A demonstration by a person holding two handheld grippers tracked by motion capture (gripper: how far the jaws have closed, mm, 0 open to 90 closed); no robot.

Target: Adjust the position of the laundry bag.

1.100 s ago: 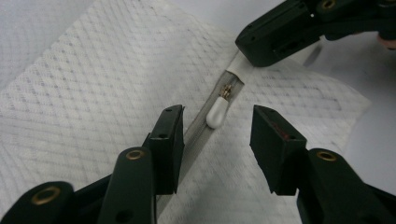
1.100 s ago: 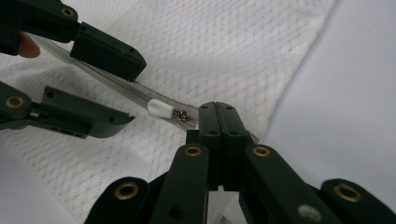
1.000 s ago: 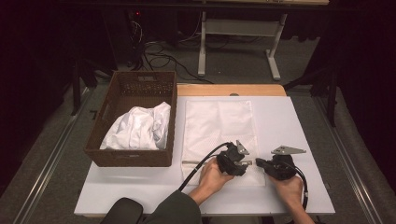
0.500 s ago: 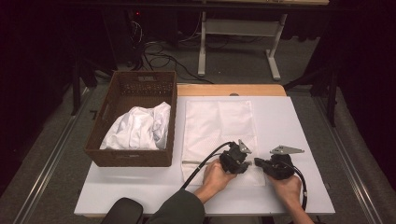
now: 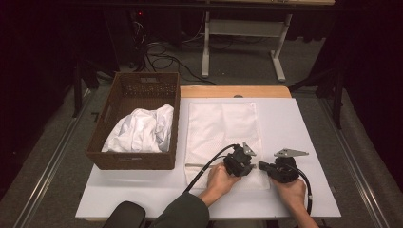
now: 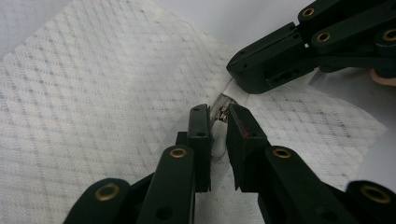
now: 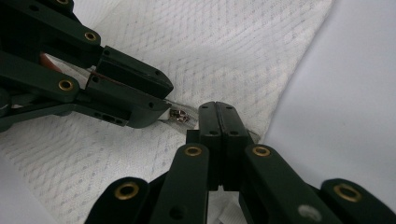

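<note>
White surface [image 5: 313, 123] under a dark room, and a white mesh laundry bag [image 5: 221, 128] lies flat on it beside a brown basket [image 5: 119, 156] of white cloth [image 5: 140, 133]. At the bag's near edge the left gripper [image 6: 218, 128] has just been closing, its jaws around the zipper pull [image 6: 223, 112]; the right gripper [image 7: 217, 114] is clamped on the bag's edge just beside it

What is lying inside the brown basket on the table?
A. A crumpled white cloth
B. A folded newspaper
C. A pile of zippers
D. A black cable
A: the high view shows a crumpled white cloth bunched up inside the brown basket, beside the flat mesh bag.
</note>
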